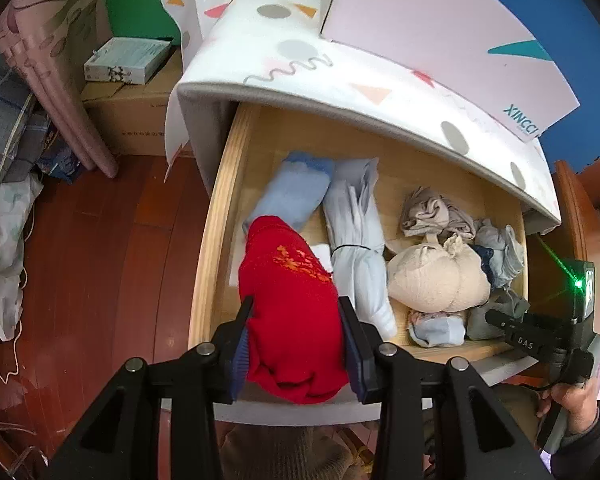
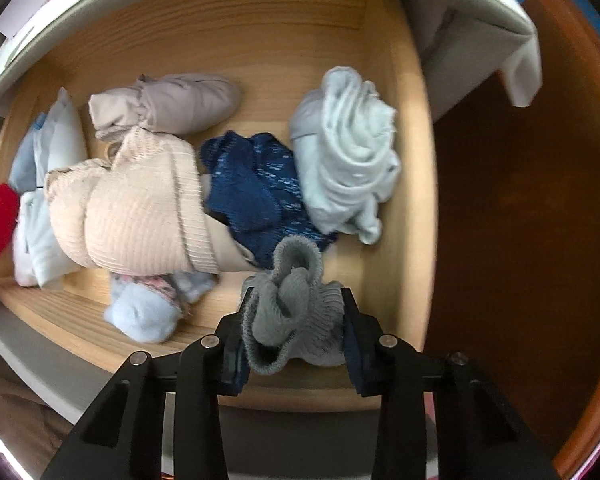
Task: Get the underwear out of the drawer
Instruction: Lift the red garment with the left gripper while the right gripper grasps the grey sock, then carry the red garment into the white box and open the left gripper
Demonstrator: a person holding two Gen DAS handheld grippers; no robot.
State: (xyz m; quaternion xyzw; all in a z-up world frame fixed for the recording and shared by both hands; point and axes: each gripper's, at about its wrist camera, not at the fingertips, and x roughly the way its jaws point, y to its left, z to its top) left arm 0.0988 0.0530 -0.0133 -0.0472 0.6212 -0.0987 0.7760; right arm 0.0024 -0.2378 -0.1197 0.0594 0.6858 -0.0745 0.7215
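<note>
Left hand-held gripper [image 1: 295, 344] clamped a red garment [image 1: 291, 300]; right hand-held gripper [image 2: 293, 330] pinched a grey sock [image 2: 291, 312]; both bundles sat low-centre, not yet clear of the drawer [image 1: 207, 240].

A red garment [image 1: 293, 312] is being gripped between the pads of the left tongs [image 1: 295, 344] at the lower centre of the frame, above the near edge of the open wooden drawer [image 1: 215, 240]. A beige bundle [image 1: 436, 280] is lying right of centre. The right tongs [image 1: 540, 332] are being held by a hand [image 1: 576, 400] at the lower right edge.
</note>
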